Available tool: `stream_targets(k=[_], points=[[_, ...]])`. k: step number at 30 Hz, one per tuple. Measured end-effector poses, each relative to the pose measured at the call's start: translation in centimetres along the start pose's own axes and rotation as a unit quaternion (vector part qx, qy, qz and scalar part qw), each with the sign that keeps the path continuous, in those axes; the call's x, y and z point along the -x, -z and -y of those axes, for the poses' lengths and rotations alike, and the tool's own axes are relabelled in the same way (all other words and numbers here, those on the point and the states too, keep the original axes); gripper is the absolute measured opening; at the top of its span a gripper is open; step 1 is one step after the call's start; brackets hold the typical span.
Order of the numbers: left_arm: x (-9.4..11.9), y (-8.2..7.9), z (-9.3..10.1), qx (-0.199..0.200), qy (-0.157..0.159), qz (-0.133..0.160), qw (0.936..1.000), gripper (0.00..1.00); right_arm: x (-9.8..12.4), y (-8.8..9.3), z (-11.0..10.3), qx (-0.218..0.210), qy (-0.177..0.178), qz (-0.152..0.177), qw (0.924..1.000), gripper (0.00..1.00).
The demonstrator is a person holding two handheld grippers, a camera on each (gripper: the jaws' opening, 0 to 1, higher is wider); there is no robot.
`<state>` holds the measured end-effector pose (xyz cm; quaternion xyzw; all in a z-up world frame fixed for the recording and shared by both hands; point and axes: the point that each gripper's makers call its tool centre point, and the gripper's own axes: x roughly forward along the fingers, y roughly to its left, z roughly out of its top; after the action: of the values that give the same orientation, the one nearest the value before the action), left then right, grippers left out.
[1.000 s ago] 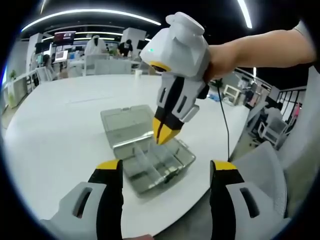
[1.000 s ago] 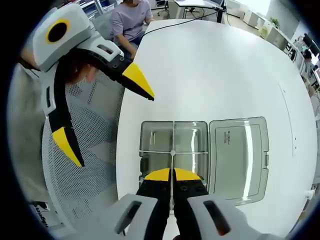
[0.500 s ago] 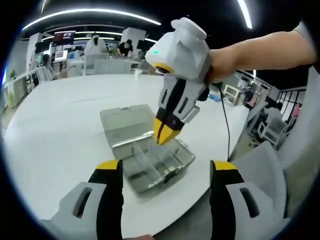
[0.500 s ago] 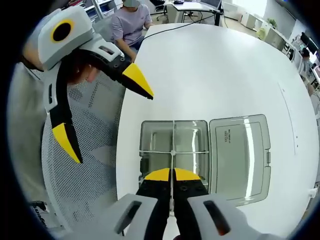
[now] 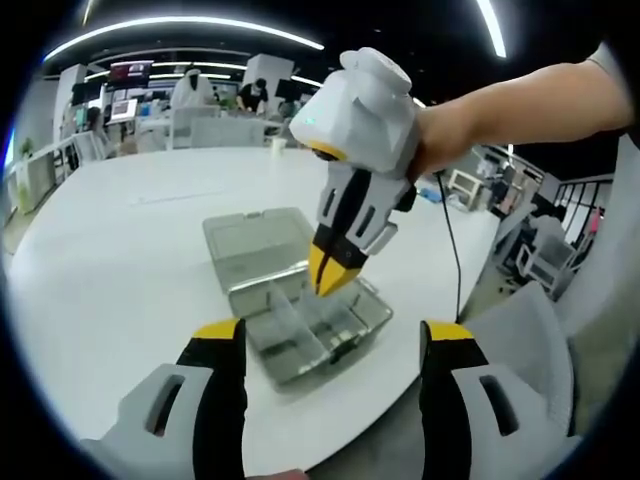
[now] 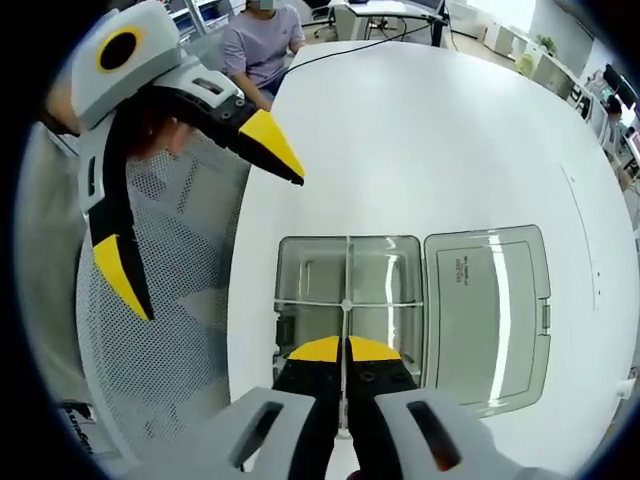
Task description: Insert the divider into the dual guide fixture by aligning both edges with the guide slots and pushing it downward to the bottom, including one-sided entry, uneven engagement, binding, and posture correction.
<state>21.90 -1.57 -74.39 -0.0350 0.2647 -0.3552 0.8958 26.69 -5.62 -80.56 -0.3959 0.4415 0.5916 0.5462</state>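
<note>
Left gripper view: right claw (image 5: pixel 328 281) at 12 o'clock, tips pinched on thin clear divider (image 5: pixel 300 310), poised over transparent compartment box (image 5: pixel 300 325) on white bench (image 5: pixel 110 260). Left claw (image 5: pixel 330 345) at 6 o'clock, spread wide, empty.

Right gripper view: right claw (image 6: pixel 345 350) clamped on divider (image 6: pixel 345 290), which ran toward 12 o'clock across box (image 6: pixel 310 275); lid (image 6: pixel 490 300) lay open at 3 o'clock. Left claw (image 6: pixel 195 225) gaped at 10 o'clock.

Divider likely light, stiff, slick, brittle; hold top edge at centre.

Clear grey fixture (image 6: pixel 385 290) on white table (image 6: pixel 430 150); yellow-tipped black jaws.
</note>
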Motion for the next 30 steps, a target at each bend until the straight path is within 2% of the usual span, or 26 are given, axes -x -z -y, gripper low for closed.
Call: stream_targets(k=[30], points=[[0.2,0.0,-0.3,-0.002,-0.002,-0.004,1.0,0.69,-2.3,0.6,0.0,-0.006,0.012,-0.011,0.9999,0.0]])
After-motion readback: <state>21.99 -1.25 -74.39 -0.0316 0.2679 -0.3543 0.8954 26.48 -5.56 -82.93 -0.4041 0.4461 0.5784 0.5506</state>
